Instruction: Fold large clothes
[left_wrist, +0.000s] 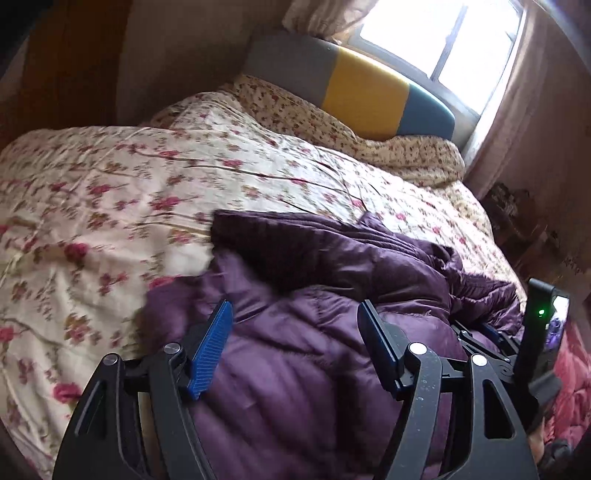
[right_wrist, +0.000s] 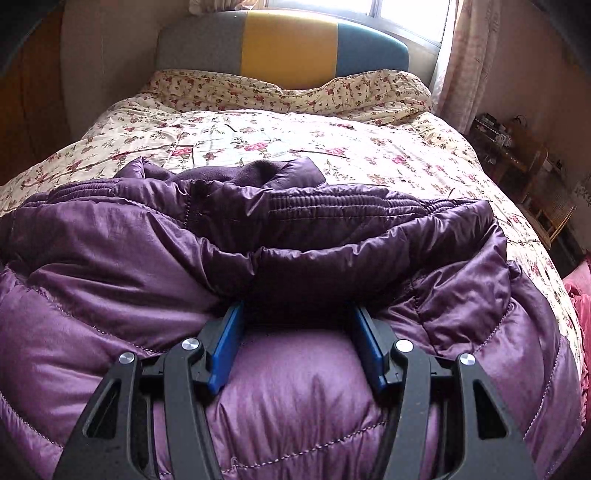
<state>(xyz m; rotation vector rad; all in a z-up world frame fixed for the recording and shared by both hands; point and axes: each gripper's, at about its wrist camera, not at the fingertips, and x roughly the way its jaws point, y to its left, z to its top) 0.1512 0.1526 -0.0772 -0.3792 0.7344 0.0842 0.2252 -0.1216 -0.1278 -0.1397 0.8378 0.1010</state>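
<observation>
- We see a purple quilted down jacket (right_wrist: 295, 236) lying bunched up on the near part of a bed, on top of a cream floral bedspread (right_wrist: 280, 136).
- Its ribbed elastic hem and a darker fleece lining sit at the far side of the heap, towards the headboard (right_wrist: 284, 44), which has grey, yellow and blue panels.
- Our left gripper (left_wrist: 295, 332) hovers over the jacket's near left part with its jaws standing wide apart; the blue pads (left_wrist: 212, 350) sit clear of the fabric on either side, and we see nothing pinched between them.
- Our right gripper (right_wrist: 295, 332) is pressed down into the middle of the jacket, jaws roughly half open.
- A puffed fold of the jacket bulges up between its blue pads, and the tips are buried under a dark roll of fabric; we cannot tell whether the pads actually grip the cloth or only rest against it.
- In the left wrist view the right gripper shows at the right edge as a black frame with a green light (left_wrist: 541, 313).
- A floral pillow or rolled quilt (right_wrist: 291, 90) lies along the headboard, with a bright window (left_wrist: 443, 40) and curtain behind it.
- A pink quilted cloth (left_wrist: 570, 387) lies off the bed's right side.
</observation>
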